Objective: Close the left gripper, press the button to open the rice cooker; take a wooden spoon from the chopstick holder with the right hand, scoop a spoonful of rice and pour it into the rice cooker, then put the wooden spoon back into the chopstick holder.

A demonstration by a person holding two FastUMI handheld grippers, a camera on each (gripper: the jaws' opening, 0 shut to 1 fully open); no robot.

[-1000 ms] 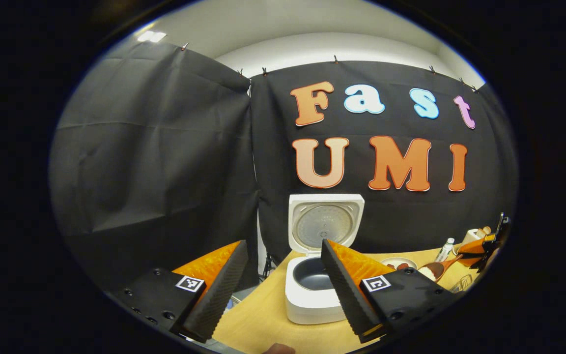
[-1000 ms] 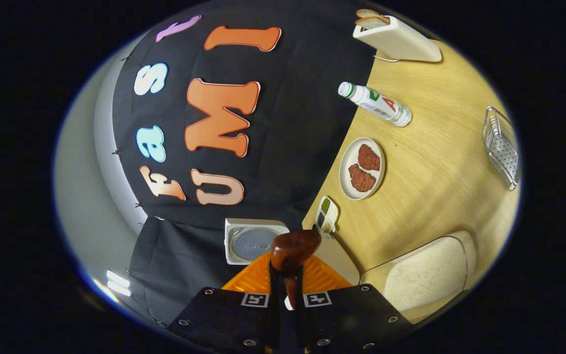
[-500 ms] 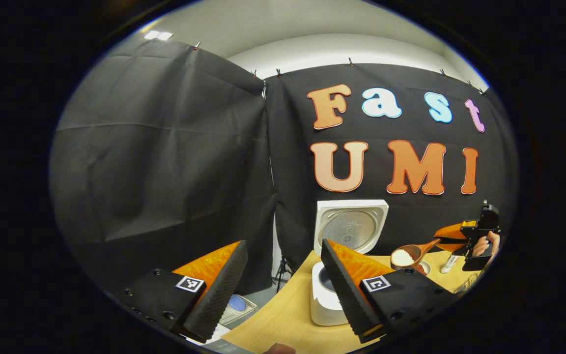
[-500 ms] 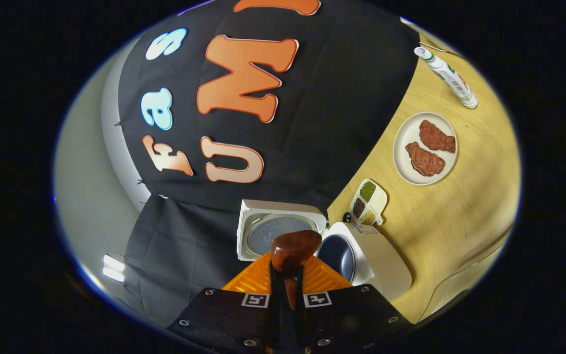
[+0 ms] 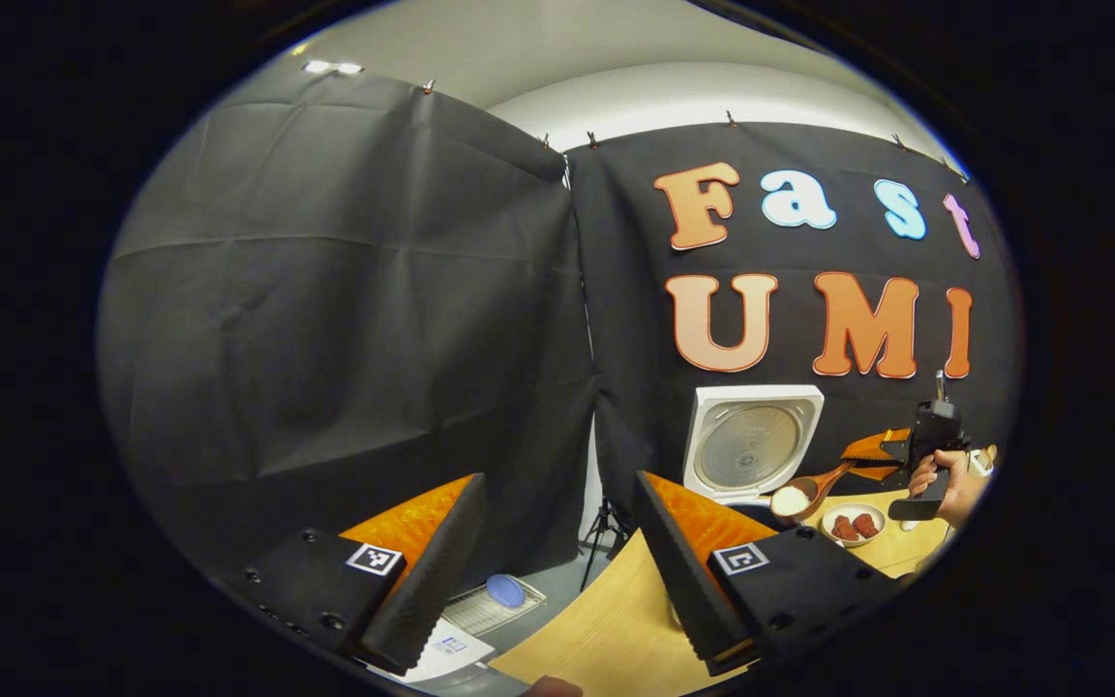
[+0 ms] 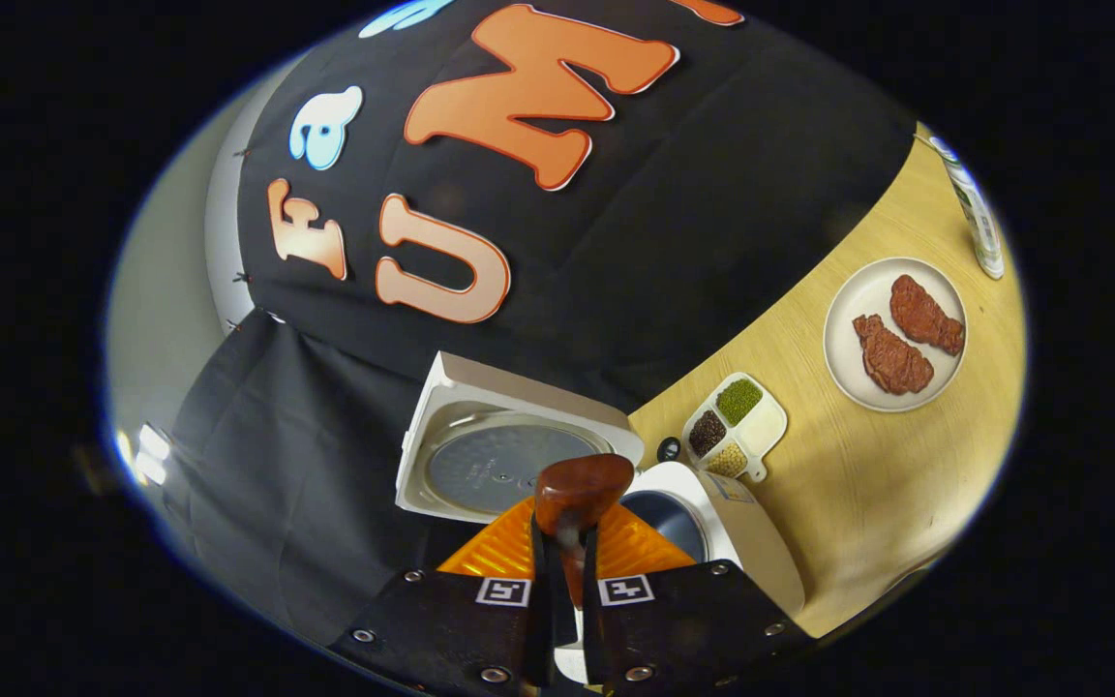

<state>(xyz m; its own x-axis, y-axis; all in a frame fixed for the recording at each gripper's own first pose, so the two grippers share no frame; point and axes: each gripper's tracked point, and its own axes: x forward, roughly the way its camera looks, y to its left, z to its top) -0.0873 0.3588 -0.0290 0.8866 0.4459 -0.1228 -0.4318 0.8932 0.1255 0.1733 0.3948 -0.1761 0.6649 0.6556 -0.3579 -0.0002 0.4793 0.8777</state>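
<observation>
Seen from the left gripper view, left tongs [image 5: 557,571] spread wide and holding nothing, raised past the near edge of the worktop [image 5: 606,634], with grey floor and a small blue disc [image 5: 505,590] low at left. Farther right in the same view, rice cooker [image 5: 749,445] standing with its lid tilted up against the black cloth, the wooden spoon [image 5: 807,492] carried just in front of that lid, bowl heaped with white rice. Gripped at the handle by the right tongs [image 5: 875,453], themselves held in a hand [image 5: 945,484], above a plate of meat [image 5: 853,524] on the worktop. From the right gripper view, right tongs [image 6: 564,571] pinching the wooden spoon [image 6: 579,496] by its handle, pressed close on either side of it, the underside of the bowl jutting forward. Beyond it, rice cooker [image 6: 683,518] open, dark inner pot showing just right of the spoon, lid [image 6: 499,450] thrown back at left. Just beside the cooker, a divided dish of beans [image 6: 736,426]; farther right, plate of meat [image 6: 896,334] and a bottle [image 6: 976,218] near the worktop's far edge.
</observation>
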